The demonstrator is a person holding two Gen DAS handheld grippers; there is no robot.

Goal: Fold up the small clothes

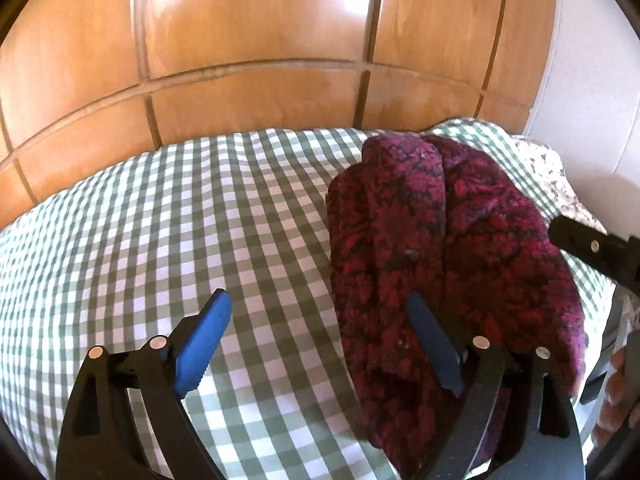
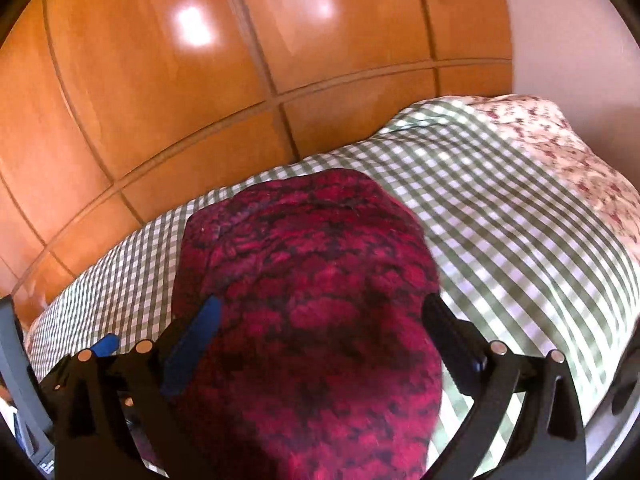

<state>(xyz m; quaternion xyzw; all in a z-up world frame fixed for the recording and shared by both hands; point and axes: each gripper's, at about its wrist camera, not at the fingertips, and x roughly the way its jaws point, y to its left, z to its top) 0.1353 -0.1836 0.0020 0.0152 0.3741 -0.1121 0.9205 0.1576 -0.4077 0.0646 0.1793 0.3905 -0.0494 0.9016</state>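
Note:
A dark red patterned garment (image 1: 440, 240) lies folded lengthwise on a green-and-white checked cloth (image 1: 180, 220). My left gripper (image 1: 320, 312) is open, its left finger over the checked cloth and its right finger (image 1: 432, 344) over the garment's near end. In the right wrist view the garment (image 2: 312, 288) fills the gap between the fingers of my right gripper (image 2: 320, 316), which is open just above it. The right gripper's black body shows at the right edge of the left wrist view (image 1: 592, 248).
Glossy wooden wardrobe doors (image 1: 260, 48) stand right behind the cloth-covered surface. A floral pillow or cover (image 2: 560, 148) lies at the far right against a white wall (image 2: 560, 32). The left part of the checked cloth is bare.

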